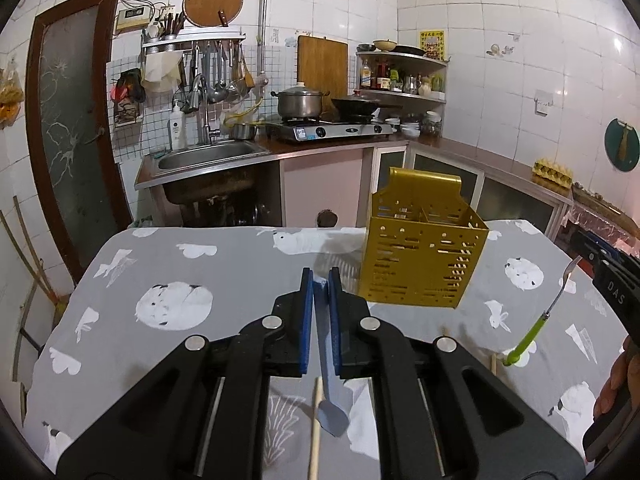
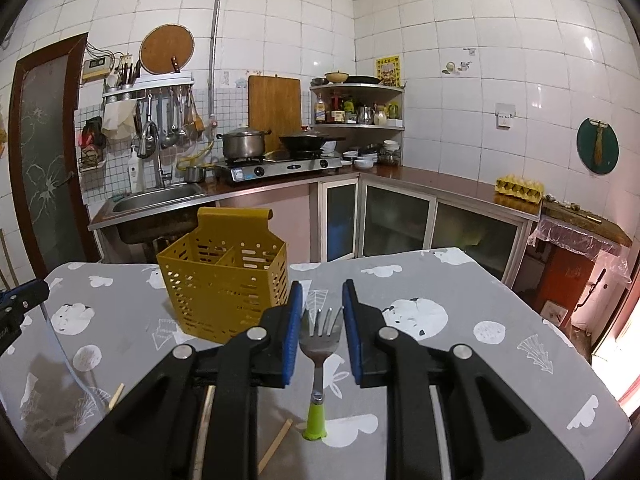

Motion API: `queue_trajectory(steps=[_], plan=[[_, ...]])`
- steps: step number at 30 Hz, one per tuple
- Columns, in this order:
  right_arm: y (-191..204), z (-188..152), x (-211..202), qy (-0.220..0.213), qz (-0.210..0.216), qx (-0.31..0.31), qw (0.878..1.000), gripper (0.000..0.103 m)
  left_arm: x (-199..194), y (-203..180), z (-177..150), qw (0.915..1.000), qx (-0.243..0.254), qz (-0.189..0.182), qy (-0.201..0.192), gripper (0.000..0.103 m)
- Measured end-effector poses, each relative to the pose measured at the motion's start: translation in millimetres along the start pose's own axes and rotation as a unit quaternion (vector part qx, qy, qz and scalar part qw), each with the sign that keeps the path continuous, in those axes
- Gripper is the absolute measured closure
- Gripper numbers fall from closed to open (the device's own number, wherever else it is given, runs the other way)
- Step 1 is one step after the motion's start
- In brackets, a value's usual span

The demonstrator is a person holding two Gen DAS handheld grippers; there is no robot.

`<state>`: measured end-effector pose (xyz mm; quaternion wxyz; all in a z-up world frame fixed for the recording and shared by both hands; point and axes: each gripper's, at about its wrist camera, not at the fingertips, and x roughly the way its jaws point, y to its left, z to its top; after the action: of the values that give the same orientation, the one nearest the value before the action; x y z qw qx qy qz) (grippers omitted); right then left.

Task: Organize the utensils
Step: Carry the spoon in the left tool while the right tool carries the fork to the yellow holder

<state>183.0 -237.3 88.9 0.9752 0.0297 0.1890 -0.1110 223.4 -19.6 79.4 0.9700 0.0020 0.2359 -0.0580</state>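
Note:
A yellow perforated utensil caddy with dividers stands on the grey cloth table; it also shows in the right wrist view. My left gripper is shut on a blue utensil, whose flat end hangs below the pads, left of the caddy. My right gripper holds a green-handled fork by its tines, handle hanging down toward the table. In the left wrist view the fork slants, its green end touching the cloth.
Wooden chopsticks lie on the table near its front; more sticks lie below the right gripper. A kitchen counter with sink and stove is behind the table.

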Motion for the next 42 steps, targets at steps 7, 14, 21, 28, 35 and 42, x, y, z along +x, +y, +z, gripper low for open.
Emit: queue_trajectory(steps=[7, 14, 21, 28, 35, 42], plan=[[4.2, 2.7, 12.4, 0.002, 0.004, -0.006, 1.000, 0.082, 23.0, 3.8, 5.7, 0.9999, -0.005, -0.012, 0.001, 0.097], [5.9, 21.3, 13.6, -0.002, 0.018, -0.002, 1.000, 0.082, 25.4, 5.3, 25.4, 0.9994, -0.014, -0.030, -0.011, 0.097], [5.7, 46.2, 14.2, -0.016, 0.036, 0.001, 0.999, 0.082, 21.4, -4.9, 56.0, 0.9988, -0.007, -0.036, -0.032, 0.097], [7.2, 97.0, 9.6, -0.042, 0.054, 0.009, 0.998, 0.082, 15.1, -24.7, 107.3, 0.9966, -0.001, -0.054, -0.062, 0.097], [18.0, 157.5, 20.2, -0.067, 0.064, 0.019, 0.996, 0.082, 20.1, -49.4, 170.3, 0.9919, -0.001, -0.074, -0.103, 0.097], [25.3, 172.6, 63.7, -0.057, 0.079, 0.052, 0.994, 0.082, 69.3, -68.5, 188.5, 0.9922, 0.005, -0.079, -0.096, 0.097]])
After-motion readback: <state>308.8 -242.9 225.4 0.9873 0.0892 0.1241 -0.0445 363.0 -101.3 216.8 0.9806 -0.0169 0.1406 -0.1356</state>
